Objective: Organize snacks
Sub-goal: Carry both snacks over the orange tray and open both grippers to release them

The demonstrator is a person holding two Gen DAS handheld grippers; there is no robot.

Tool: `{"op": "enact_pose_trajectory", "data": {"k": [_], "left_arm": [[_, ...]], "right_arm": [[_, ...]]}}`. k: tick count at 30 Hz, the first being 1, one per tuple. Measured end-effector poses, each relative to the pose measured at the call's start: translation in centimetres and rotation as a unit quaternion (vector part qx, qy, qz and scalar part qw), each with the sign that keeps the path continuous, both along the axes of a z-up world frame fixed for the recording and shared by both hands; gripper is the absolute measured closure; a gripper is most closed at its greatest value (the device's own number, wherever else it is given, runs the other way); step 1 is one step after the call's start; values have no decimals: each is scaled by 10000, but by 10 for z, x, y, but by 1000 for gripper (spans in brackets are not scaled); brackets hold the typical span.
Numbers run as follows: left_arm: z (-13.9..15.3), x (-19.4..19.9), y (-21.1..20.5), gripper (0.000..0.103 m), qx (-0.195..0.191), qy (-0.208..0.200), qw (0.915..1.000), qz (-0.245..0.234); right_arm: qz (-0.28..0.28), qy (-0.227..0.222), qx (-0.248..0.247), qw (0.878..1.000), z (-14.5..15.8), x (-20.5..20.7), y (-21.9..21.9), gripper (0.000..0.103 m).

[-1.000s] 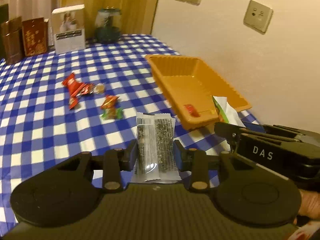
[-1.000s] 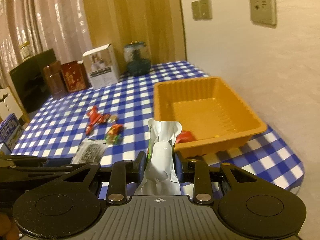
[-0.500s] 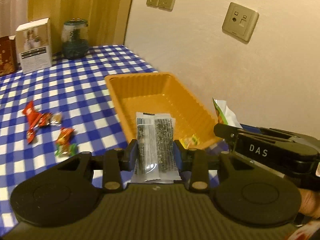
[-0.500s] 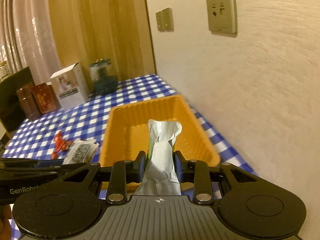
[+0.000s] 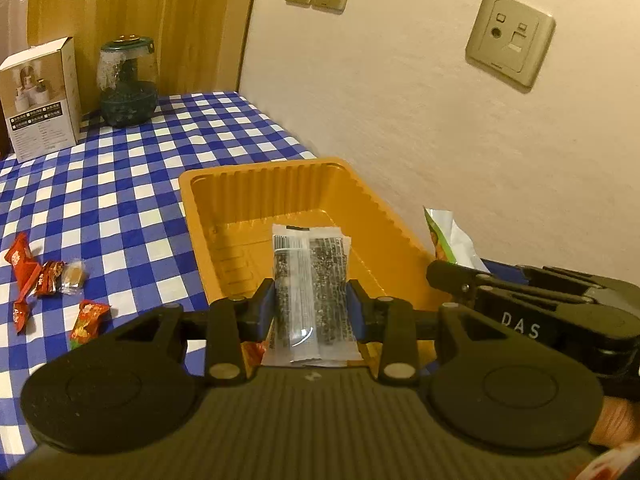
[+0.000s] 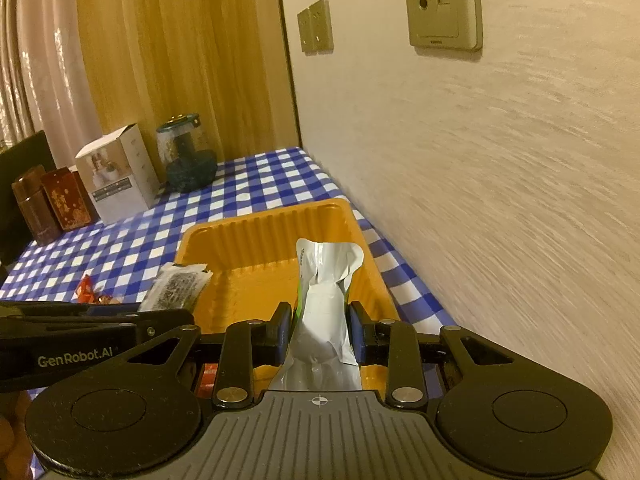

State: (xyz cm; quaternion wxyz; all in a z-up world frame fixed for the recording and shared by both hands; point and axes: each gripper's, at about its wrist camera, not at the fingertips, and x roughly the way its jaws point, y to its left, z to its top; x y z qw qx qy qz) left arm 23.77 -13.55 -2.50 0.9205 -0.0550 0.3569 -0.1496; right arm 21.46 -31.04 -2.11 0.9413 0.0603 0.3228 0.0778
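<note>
Both grippers hover over the orange ribbed plastic tray [image 5: 372, 208], each loaded with one snack, so this reads as the carry-to-drop stage of sorting. The left gripper [image 5: 311, 307] pinches a clear flat packet of dark seaweed-like snack [image 5: 310, 276] between its blue pads, gripped low on the wrapper so most of the packet sticks forward over the tray floor. The right gripper [image 6: 318, 332] pinches a crumpled silver foil pouch with a green edge [image 6: 326, 304], pads pressed on its sides, top flap loose above the tray's right half. Both snacks are held in the air, not yet touching the tray; a small red wrapper shows under the grippers near the tray's close edge, but whether it lies inside cannot be told. The tray sits on the blue-and-white checked tablecloth [image 5: 120, 184] close to the cream wall [image 5: 440, 120], likely to keep it reachable by both hands. Loose red-wrapped candies [image 5: 44, 280] lie on the cloth left of the tray, unsorted. White carton box [image 5: 40, 96] and dark green glass jar [image 5: 127, 80] stand at the table's far end, well apart. Next judged: release both.
</note>
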Motion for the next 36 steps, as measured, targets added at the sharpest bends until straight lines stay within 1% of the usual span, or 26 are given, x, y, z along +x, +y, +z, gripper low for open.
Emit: {"op": "enact_pose_trajectory", "data": {"k": [5, 7, 11, 14, 23, 29, 36], "left_arm": [[-8, 9, 0, 69, 6, 47, 10000, 21], [-11, 13, -1, 68, -57, 43, 10000, 0], [-10, 15, 0, 60, -65, -113, 9999, 74], [-7, 13, 5, 60, -13, -197, 9997, 149], [-1, -2, 28, 60, -49, -175, 9989, 427], [0, -6, 33, 60, -10, -122, 9991, 405], [-4, -5, 38, 60, -49, -86, 9990, 443]], "right_arm": [[-51, 19, 7, 10000, -4, 7, -2, 72], [-74, 28, 19, 10000, -5, 9, -3, 72], [-109, 51, 36, 9999, -6, 7, -3, 72], [-123, 54, 31, 9999, -6, 7, -5, 72], [-59, 41, 58, 10000, -1, 7, -2, 72], [-6, 43, 67, 10000, 1, 11, 6, 72], [60, 50, 55, 10000, -1, 19, 15, 72]]}}
